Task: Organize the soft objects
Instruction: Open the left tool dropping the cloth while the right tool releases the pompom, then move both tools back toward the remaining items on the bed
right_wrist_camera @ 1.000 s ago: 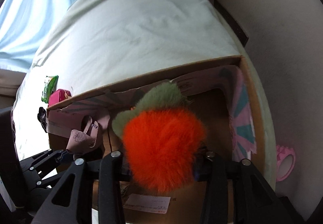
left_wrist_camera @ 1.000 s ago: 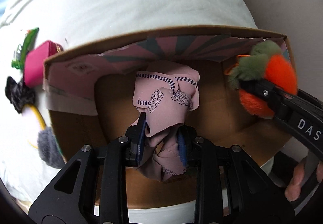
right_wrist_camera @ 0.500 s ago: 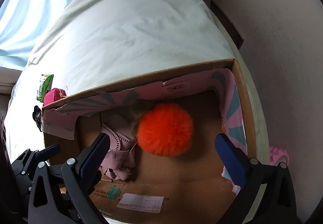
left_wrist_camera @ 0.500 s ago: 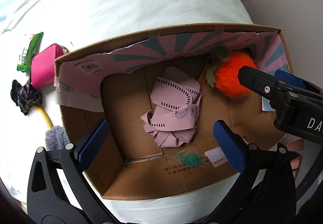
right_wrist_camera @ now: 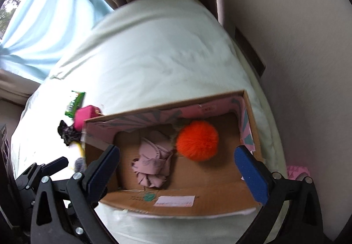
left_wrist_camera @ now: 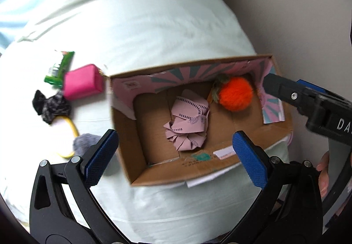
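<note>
Both tools, left and right, we held spread wide and empty above the cardboard box, leaving pink cloth and orange pom-pom stowed inside.

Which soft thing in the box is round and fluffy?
The orange fluffy pom-pom in the cardboard box; the crumpled pink patterned cloth beside it is flat fabric, not furry.

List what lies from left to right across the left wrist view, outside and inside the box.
Black scrunchie → pink pouch → cardboard box's left wall → crumpled pink cloth → orange pom-pom → right gripper's finger. The green packet, yellow band and grey fluffy piece overlap the first two in order, so they are left out.
</note>
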